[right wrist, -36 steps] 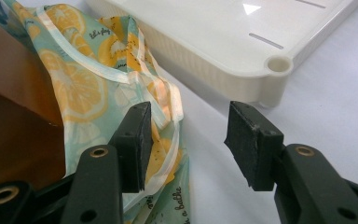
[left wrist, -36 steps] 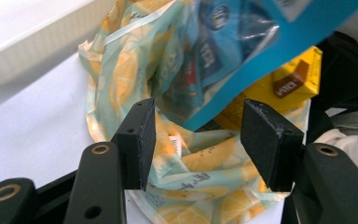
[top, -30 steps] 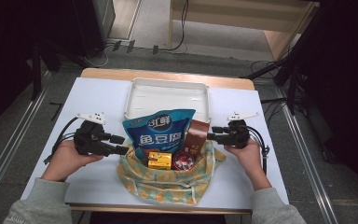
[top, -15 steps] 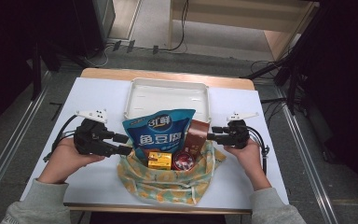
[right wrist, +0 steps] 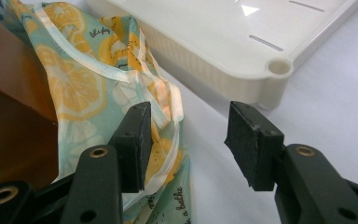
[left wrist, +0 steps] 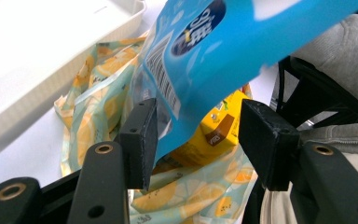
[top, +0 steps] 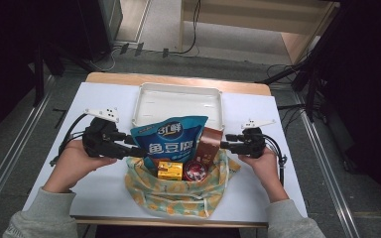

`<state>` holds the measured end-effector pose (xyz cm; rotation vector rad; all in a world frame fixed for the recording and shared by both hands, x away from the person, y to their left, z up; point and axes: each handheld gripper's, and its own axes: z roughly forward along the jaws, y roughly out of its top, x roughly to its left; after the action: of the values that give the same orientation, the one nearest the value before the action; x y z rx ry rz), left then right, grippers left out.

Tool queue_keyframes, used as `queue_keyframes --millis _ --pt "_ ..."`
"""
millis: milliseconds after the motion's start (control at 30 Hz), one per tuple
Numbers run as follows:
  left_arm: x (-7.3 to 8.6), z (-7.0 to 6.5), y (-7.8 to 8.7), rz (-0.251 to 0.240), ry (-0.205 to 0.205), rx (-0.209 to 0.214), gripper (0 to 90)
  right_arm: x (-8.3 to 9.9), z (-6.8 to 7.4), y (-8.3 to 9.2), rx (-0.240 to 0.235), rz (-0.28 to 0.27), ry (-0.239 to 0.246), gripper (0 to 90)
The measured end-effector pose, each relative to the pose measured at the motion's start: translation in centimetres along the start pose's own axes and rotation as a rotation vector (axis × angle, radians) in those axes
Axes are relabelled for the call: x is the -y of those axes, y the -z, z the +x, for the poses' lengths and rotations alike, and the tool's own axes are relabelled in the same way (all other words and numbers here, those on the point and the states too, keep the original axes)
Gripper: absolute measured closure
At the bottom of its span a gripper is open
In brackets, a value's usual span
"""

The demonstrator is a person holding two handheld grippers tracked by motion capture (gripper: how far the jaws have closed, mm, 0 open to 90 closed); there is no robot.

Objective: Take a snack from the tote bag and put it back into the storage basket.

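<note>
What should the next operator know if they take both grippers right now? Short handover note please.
Left gripper: jaws open, the blue snack pouch lower edge sits between them, not clamped.
Right gripper: jaws open, holding nothing, at the right rim of the lemon-print cloth bag.
Things: the pouch stands up out of the bag's mouth, with a brown box, a yellow carton and a red round item beside it in the bag. The white tray behind the bag holds nothing.
Done: nothing is in the tray yet.
Left, likely: close on the pouch, lift it out, then the rest.
</note>
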<state>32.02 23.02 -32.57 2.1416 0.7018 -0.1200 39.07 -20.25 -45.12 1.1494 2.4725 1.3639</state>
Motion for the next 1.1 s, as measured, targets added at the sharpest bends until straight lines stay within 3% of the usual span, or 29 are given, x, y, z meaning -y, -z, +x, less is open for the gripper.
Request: queue_keyframes --millis 333,800,900,1100 --pt "-0.9 -0.3 -0.3 -0.001 -0.011 -0.017 51.3 0.0 0.0 -0.1 0.005 0.007 0.012 50.5" --pt "-3.0 0.3 -1.7 0.006 -0.025 -0.036 56.4 0.0 0.0 0.0 0.004 0.003 0.009 50.3" --pt "-3.4 0.6 -1.9 -0.008 -0.022 -0.01 57.1 0.0 0.0 -0.1 0.005 0.004 0.007 50.2" --pt "-3.7 0.7 -2.5 0.011 -0.028 -0.044 67.8 0.0 0.0 -0.1 0.004 0.003 0.007 50.1"
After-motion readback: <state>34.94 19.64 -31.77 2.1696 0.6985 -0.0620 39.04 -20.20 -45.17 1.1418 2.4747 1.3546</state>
